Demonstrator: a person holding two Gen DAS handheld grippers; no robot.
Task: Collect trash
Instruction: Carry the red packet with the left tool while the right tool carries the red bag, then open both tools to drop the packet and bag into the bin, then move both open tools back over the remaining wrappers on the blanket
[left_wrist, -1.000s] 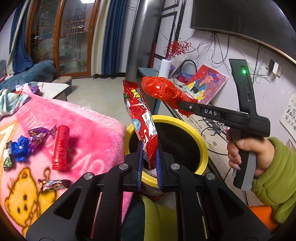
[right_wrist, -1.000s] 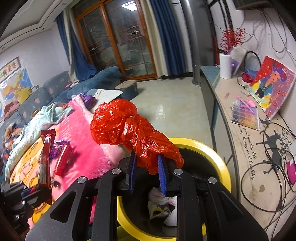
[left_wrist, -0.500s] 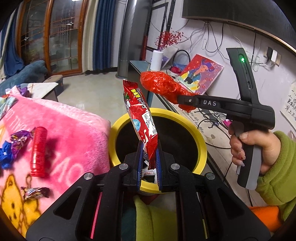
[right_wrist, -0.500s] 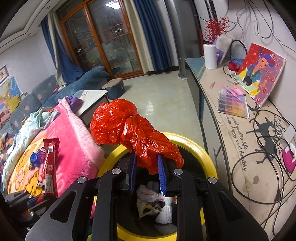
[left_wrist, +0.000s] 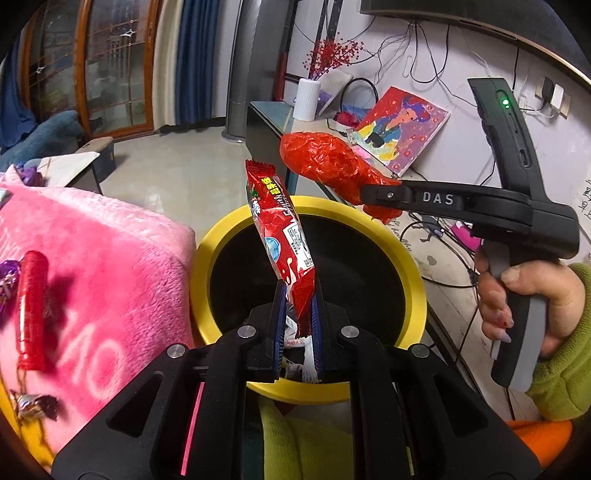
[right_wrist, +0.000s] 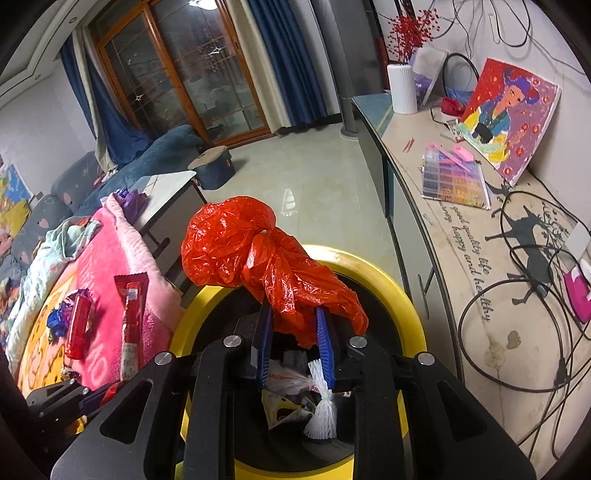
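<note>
My left gripper is shut on a long red snack wrapper and holds it upright over the yellow-rimmed bin. My right gripper is shut on a crumpled red plastic bag and holds it over the same bin. From the left wrist view the right gripper with the bag hangs above the bin's far rim. White and printed trash lies in the bin. The wrapper also shows at the left of the right wrist view.
A pink blanket lies left of the bin with a red tube, a small foil wrapper and purple and blue wrappers on it. A low counter with cables, a painting and a white vase runs along the right.
Both grippers have moved closer over the bin mouth, each holding its item. The blanket has slid left in the left wrist view, and more of the bin's inside shows.
</note>
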